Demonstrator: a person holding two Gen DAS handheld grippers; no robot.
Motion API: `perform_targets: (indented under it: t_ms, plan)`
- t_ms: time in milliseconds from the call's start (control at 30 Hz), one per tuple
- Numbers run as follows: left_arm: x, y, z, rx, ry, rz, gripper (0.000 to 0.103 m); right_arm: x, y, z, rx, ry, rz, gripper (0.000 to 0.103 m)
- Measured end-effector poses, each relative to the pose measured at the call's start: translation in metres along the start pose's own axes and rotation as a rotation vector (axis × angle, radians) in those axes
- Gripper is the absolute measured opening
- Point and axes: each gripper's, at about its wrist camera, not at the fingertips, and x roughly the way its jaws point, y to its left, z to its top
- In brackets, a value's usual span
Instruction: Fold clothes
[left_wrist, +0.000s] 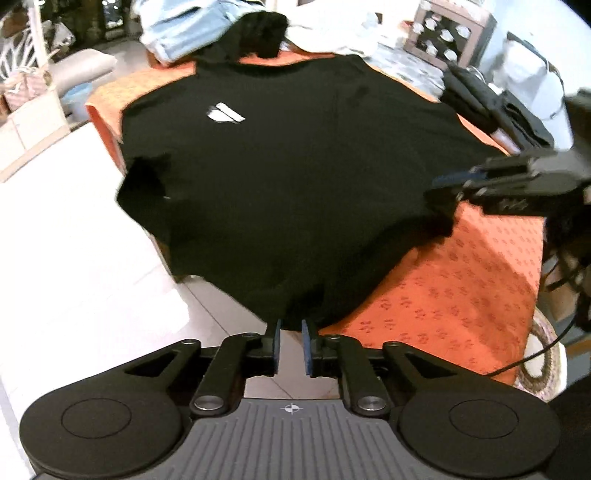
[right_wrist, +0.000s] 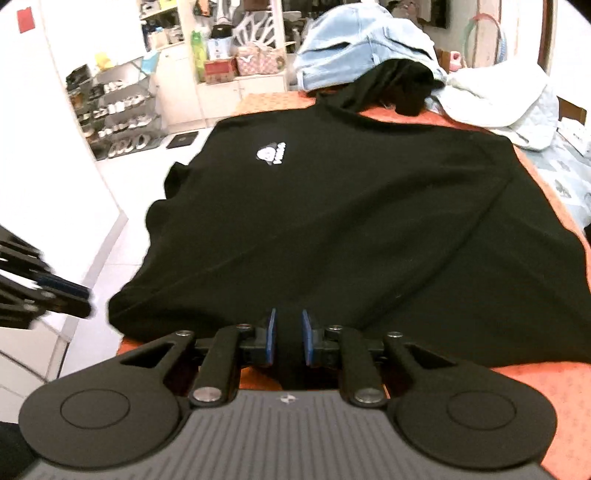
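Observation:
A black T-shirt (left_wrist: 295, 166) (right_wrist: 332, 221) with a small white chest logo (left_wrist: 225, 112) (right_wrist: 271, 153) lies spread flat on an orange patterned tablecloth (left_wrist: 461, 295) (right_wrist: 554, 406). Its left side hangs over the table edge. My right gripper (right_wrist: 289, 332) is shut on the near hem, with black fabric filling the gap between its blue pads. In the left wrist view, the right gripper (left_wrist: 439, 186) holds that corner slightly lifted. My left gripper (left_wrist: 291, 332) sits just short of the hem, narrowly open with only floor showing between its pads. In the right wrist view, the left gripper (right_wrist: 83, 301) is blurred and apart from the shirt.
Light blue jeans (left_wrist: 177, 33) (right_wrist: 351, 48), another black garment (left_wrist: 262, 33) (right_wrist: 399, 85) and a white cloth (right_wrist: 498, 103) are piled at the table's far end. White tiled floor (left_wrist: 74, 240) lies to the left, with a shoe rack (right_wrist: 114, 118) beyond. Dark items (left_wrist: 498, 107) sit at the right.

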Motion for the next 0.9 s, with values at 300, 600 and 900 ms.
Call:
perform_targets:
  t_ms: [300,600,900]
  plan:
    - [-0.026,0.067,0.012,0.061,-0.032,-0.012,0.028,0.005,0.02,0.02,0.133,-0.019,-0.137,0.022]
    - [-0.048,0.167,0.063,0.17,-0.08,-0.014,0.055,-0.02,0.072,0.057,0.385,-0.103,-0.262,0.033]
    - [-0.026,0.224,0.143,0.311,-0.117,-0.012,0.064,0.001,0.118,0.095,0.477,-0.154,-0.293,0.037]
